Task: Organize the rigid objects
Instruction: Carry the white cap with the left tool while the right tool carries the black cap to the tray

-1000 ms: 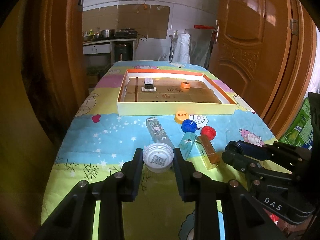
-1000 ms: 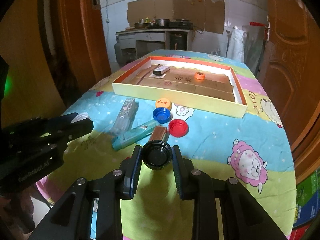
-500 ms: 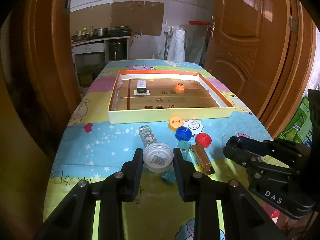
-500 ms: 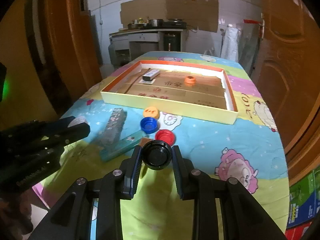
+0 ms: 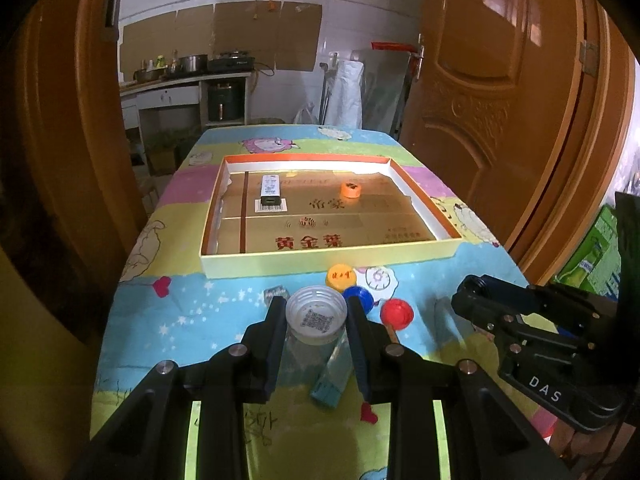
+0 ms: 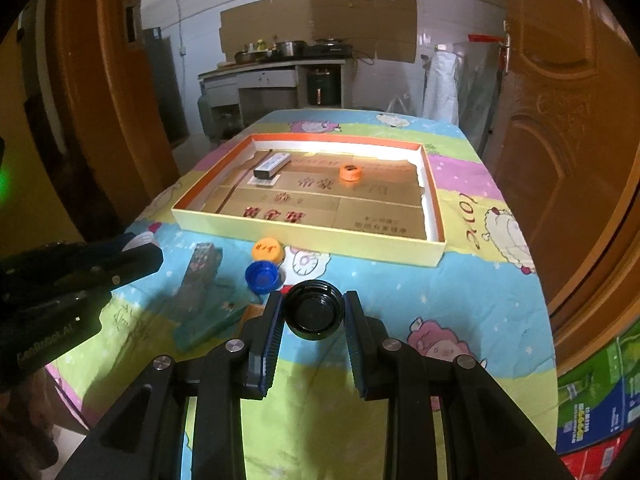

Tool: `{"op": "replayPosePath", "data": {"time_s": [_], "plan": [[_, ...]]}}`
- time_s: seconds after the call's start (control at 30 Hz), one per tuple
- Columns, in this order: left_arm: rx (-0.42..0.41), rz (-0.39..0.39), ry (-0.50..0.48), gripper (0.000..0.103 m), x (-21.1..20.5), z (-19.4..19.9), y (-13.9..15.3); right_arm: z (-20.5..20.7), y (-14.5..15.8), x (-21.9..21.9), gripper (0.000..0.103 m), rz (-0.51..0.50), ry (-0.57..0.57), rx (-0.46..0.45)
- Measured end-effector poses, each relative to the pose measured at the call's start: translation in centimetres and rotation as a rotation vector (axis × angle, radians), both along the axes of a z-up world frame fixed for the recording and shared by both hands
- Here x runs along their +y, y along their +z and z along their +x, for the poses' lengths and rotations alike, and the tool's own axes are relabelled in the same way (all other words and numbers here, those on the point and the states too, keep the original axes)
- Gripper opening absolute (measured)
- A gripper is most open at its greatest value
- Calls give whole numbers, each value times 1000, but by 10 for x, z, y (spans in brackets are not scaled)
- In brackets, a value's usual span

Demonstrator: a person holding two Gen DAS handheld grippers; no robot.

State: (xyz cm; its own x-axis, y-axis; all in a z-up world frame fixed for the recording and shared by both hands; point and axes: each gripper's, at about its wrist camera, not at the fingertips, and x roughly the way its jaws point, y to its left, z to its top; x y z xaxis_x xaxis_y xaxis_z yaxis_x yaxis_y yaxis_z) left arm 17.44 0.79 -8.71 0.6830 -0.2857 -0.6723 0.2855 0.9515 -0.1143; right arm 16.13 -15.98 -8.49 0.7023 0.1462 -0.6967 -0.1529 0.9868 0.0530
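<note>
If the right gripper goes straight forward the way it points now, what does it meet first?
The right gripper, shut on a black cap, points toward the shallow cardboard box. It seems raised above the table, so the way looks free up to the box's near wall, though depth is unclear.

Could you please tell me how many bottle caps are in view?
6: white cap in left gripper, black cap in right gripper, orange cap in tray, yellow, blue, red on table.
</note>
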Motion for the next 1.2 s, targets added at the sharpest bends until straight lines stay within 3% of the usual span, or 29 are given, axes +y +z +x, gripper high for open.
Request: {"op": "replayPosePath", "data": {"time_s": [1.2], "plan": [[-8,-5,-45,30,-43,112,12,100,5,-27,30,33,-42,12]]}}
